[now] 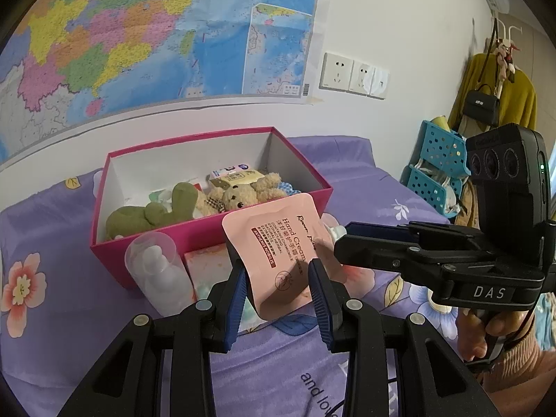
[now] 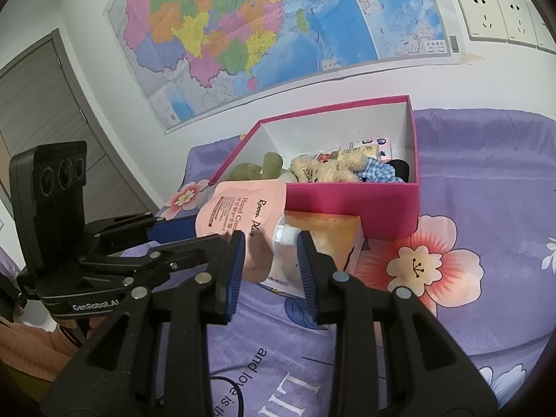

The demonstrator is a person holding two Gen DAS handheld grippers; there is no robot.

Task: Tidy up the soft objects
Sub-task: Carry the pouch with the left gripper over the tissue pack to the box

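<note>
Spanning both hand-held grippers (image 1: 278,278), the hand cream pouch (image 1: 278,243).

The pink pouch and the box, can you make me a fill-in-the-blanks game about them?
1. The pink hand cream pouch is held by ____ claws at once.
2. The box holding the teddy bear is ____ on the outside.
3. The right claw grips the pouch's end with the ____ cap.
4. On the wall behind the box hangs a colourful ____.

Missing words: two; pink; white; map
</note>
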